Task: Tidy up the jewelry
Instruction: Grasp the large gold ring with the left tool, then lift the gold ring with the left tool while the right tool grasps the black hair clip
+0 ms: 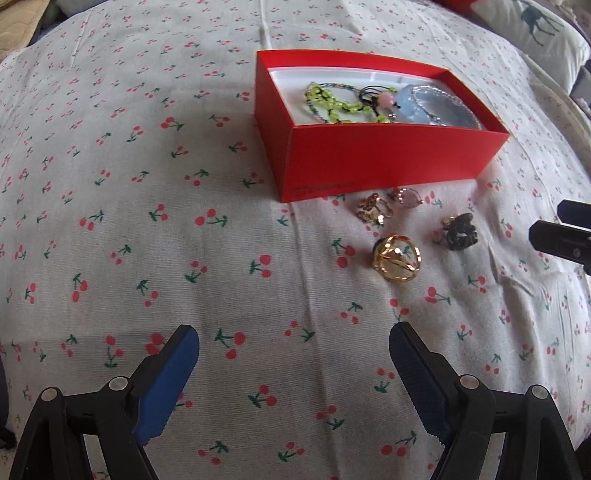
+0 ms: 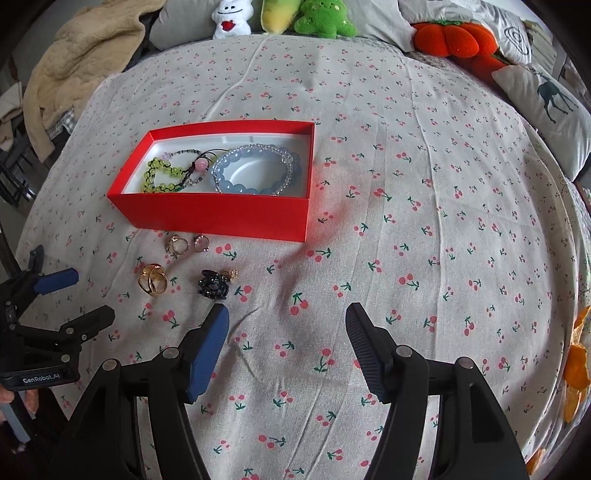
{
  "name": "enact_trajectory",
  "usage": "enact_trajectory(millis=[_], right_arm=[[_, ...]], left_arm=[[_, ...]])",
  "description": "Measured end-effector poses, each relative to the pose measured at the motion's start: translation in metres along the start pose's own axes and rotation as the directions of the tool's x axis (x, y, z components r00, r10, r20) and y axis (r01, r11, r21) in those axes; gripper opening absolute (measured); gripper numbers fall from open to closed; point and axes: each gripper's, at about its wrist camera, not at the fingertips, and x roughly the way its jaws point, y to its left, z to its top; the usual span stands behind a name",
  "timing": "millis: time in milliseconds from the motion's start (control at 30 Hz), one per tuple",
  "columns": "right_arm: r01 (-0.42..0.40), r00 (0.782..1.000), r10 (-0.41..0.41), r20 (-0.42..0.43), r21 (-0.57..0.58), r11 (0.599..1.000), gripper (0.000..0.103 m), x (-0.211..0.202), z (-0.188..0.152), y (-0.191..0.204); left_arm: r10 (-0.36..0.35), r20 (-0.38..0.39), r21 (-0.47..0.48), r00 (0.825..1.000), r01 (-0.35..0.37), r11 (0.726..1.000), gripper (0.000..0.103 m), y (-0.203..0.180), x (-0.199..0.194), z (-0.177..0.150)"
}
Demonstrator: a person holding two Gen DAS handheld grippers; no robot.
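A red box (image 1: 388, 162) (image 2: 221, 216) sits on the cherry-print bedsheet and holds a green bead bracelet (image 2: 162, 177), a pink-bead cord (image 2: 201, 164) and a pale blue bead bracelet (image 2: 255, 171). In front of it lie a large gold ring (image 1: 397, 264) (image 2: 153, 282), a dark ring (image 1: 460, 232) (image 2: 214, 286), a gold flower ring (image 1: 373, 208) (image 2: 177, 245) and a pink-stone ring (image 1: 406, 195) (image 2: 201, 243). My left gripper (image 1: 293, 339) (image 2: 74, 295) is open and empty, near the gold ring. My right gripper (image 2: 288, 317) is open and empty, just right of the dark ring.
Plush toys (image 2: 284, 14), an orange plush pumpkin (image 2: 454, 38), a deer-print pillow (image 2: 554, 107) and a beige blanket (image 2: 81, 55) line the far edge of the bed. Orange pieces (image 2: 576, 373) lie at the right edge.
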Motion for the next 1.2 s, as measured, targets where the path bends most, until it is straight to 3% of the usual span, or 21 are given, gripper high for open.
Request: enact_trajectory(millis=[267,433,667,767,1200], right_arm=[[0.009,1.0,-0.009,-0.029,-0.024,1.0,0.069,0.007,-0.007,0.0],[0.011,0.999,-0.012,-0.049,-0.022,1.0,0.069,0.011,-0.009,-0.003],[0.015,0.998,-0.017,-0.067,-0.034,0.999,0.069,0.016,-0.01,-0.002],[0.015,0.997,-0.018,-0.072,-0.036,0.999,0.069,0.017,-0.01,-0.002],[-0.023,0.995,0.018,-0.094,-0.057,0.998,0.069,0.027,-0.001,0.022]], left_arm=[[-0.101,0.062,0.076,0.993,0.096,0.992,0.08,-0.023,0.007,0.004],[-0.107,0.064,0.097,0.992,0.101,0.99,0.061,-0.03,0.018,0.009],[-0.14,0.072,0.1,0.987,0.133,0.986,0.043,-0.036,0.023,0.016],[-0.14,0.069,0.104,0.988,0.132,0.986,0.027,-0.04,0.025,0.018],[-0.036,0.064,0.042,0.997,0.034,0.999,0.027,-0.023,0.007,0.013]])
